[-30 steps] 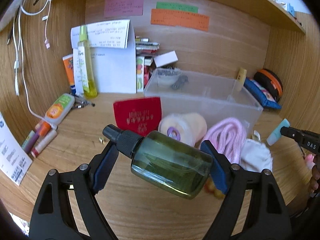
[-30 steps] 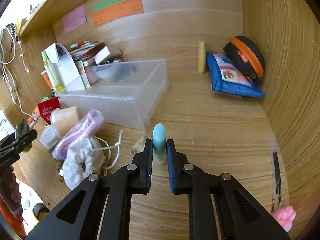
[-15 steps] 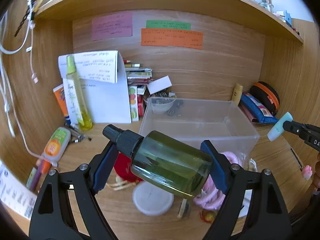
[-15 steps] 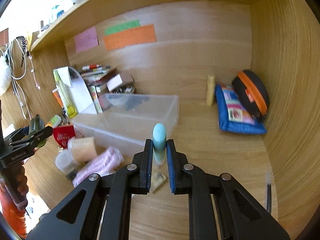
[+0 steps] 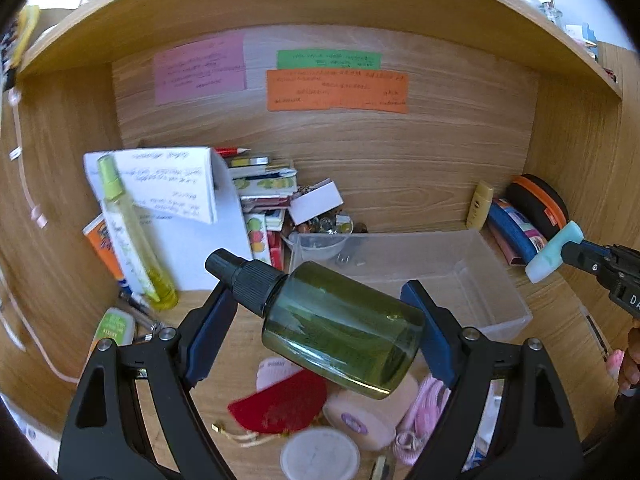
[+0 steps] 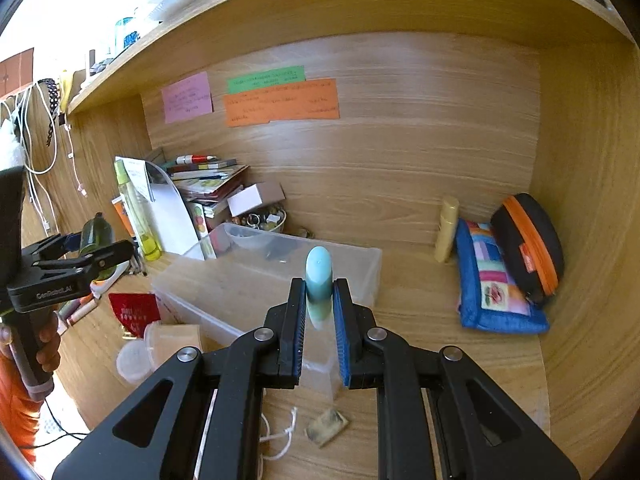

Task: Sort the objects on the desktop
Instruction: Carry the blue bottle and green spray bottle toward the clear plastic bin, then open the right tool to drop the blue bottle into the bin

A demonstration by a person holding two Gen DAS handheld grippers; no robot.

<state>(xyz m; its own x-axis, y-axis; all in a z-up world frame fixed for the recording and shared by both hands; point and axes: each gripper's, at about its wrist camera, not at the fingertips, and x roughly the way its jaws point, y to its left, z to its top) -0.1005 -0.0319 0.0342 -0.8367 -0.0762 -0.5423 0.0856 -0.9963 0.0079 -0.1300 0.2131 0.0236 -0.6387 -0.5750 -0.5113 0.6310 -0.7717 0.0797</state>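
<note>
The right gripper (image 6: 319, 312) had its jaws clamped on a small pale-blue tube (image 6: 319, 280), held upright above the worktop (image 6: 420, 312) in front of a clear plastic bin (image 6: 240, 280). At the left edge the left gripper (image 6: 86, 256), held in a hand (image 6: 46, 346), gripped a dark green bottle (image 6: 96, 234) near a tall yellow bottle (image 6: 138, 216) and a stack of books (image 6: 208, 180). By the right wall a blue pouch (image 6: 496, 284) leaned against a black case (image 6: 528, 244) with an orange zip, a small yellow bottle (image 6: 446, 228) stood just beside them, and pink, green and orange notes (image 6: 280, 102) were stuck on the back wall.
</note>
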